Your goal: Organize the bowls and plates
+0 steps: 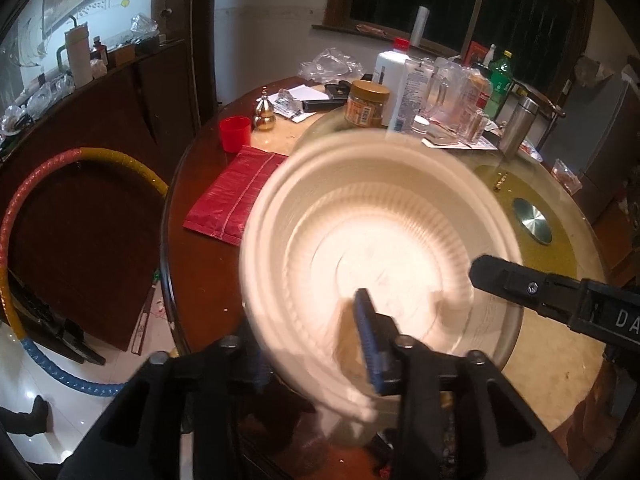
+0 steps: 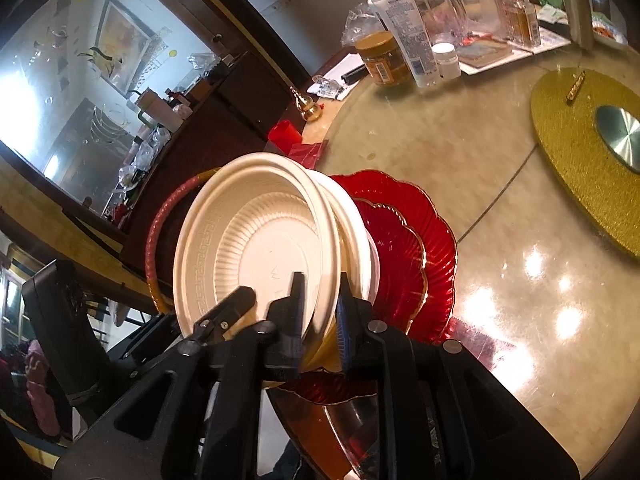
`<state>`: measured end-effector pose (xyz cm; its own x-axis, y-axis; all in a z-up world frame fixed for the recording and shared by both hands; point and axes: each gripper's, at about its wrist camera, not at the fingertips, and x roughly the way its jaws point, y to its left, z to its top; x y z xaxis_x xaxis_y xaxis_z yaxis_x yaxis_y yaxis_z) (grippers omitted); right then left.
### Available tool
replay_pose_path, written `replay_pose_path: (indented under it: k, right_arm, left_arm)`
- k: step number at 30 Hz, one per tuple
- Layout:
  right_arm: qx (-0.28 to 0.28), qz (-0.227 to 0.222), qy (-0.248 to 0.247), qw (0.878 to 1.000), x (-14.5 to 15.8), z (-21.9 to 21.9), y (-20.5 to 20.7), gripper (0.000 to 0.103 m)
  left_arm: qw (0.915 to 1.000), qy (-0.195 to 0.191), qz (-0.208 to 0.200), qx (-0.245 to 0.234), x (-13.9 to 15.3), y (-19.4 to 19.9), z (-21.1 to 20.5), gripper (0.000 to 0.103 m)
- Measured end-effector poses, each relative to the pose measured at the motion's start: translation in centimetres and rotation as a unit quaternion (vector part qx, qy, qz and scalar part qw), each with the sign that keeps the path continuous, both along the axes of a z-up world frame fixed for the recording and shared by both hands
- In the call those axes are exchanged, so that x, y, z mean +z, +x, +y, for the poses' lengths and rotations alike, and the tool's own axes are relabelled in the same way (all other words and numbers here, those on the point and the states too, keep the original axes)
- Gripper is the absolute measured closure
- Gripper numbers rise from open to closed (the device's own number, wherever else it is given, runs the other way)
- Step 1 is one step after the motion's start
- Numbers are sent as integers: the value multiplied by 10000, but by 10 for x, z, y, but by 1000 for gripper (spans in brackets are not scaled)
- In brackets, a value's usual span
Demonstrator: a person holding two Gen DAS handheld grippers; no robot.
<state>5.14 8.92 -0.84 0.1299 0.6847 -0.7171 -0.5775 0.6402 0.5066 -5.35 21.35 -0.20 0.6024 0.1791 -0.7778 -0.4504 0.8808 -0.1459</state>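
A stack of cream ribbed bowls (image 2: 256, 236) is tilted on its side over red scalloped plates (image 2: 416, 248) at the table's near edge. My right gripper (image 2: 320, 292) is shut on the rims of the stacked bowls, one finger inside, one outside. In the left wrist view the bowl (image 1: 372, 232) fills the middle, blurred. My left gripper (image 1: 320, 344) is shut on the near rim of the bowl, its blue-padded finger (image 1: 370, 336) inside. The other gripper's black finger (image 1: 520, 284) reaches in from the right.
Round table with a glass turntable (image 2: 460, 168) and a gold centre disc (image 2: 576, 160). At the back stand a jar (image 1: 366, 104), bottles (image 1: 404, 88), a steel flask (image 1: 518, 128), a red cup (image 1: 234, 134) and a red pouch (image 1: 236, 196). A coloured hoop (image 1: 24, 208) leans at left.
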Motion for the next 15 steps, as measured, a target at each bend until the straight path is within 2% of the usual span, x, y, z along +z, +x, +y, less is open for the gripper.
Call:
replay_pose_path:
  k: [2,4,10,13,15]
  right_arm:
    - [-26,-99,1,9999,4,0,-2,56]
    - [-80,-209,17,9997,7,-1,-3,43]
    - [-206,-365,27,9991,14,-5,-2,42]
    - [-244,-426,78,9988,17,-7,-3,34]
    - [-219,-520,83,9984,19,-6,-6,31]
  left_arm:
    - [10000,-27,-52,-9,2,0,-2,50]
    - [9998,163,-75,77,5,-1,-5,43]
    - [9988,350,-273,225,16,-7,-5,30]
    - [9982,449,-278,273,18,-7,-7,28]
    - [9983,430,-275,295,19,-8,-8,22]
